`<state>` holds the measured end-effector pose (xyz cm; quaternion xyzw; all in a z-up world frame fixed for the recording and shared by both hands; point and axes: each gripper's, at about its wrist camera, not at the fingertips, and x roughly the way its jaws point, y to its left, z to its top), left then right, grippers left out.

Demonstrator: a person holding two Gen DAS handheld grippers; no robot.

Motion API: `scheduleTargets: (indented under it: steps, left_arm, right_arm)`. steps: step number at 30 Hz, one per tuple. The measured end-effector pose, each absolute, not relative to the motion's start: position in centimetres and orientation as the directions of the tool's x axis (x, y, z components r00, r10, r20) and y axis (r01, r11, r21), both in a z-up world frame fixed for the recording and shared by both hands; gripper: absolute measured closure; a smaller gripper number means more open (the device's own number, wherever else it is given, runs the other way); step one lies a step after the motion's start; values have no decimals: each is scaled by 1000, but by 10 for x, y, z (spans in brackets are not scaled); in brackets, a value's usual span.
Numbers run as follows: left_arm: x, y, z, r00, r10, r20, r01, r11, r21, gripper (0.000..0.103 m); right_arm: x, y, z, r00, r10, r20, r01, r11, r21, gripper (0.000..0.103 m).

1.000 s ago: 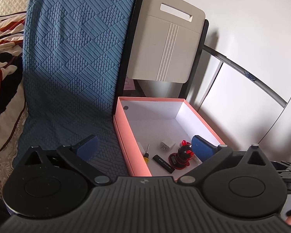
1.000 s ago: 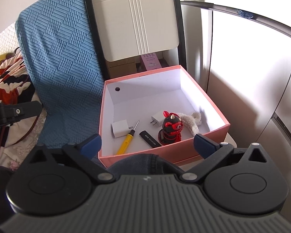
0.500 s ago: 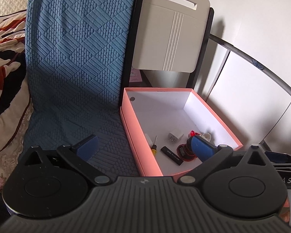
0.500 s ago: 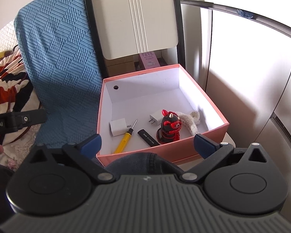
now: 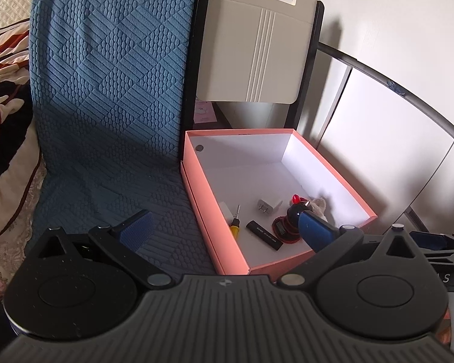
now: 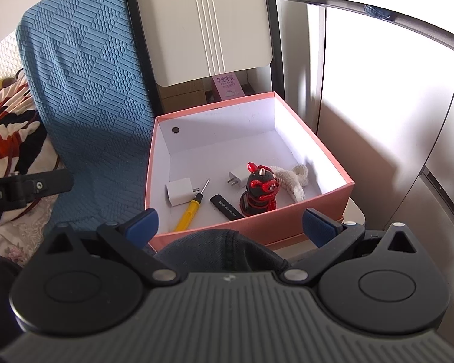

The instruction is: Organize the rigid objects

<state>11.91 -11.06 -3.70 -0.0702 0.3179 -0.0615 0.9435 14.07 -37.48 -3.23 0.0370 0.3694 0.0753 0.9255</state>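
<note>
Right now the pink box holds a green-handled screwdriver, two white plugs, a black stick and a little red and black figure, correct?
Nearly. The screwdriver has a yellow handle, not green; the right wrist view shows it plainly. The rest stands: it lies in the pink box with two white plugs, the black stick and the red and black figure.

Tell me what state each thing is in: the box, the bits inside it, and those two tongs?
Pink box: open, no lid on.
Red figurine: upright.
Yellow screwdriver: lying flat.
Black stick: lying flat.
White charger: on its side.
Left tongs: open, empty.
Right tongs: open, empty.
</note>
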Motion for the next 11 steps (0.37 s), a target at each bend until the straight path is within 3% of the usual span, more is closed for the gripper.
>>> scheduleTargets:
  steps: [11]
  left_arm:
    - [120,-115,-39,786,-164,-595,85,984,-159,0]
  right_arm:
    - [142,-379,-36,710,170,-683,-111,985,130,0]
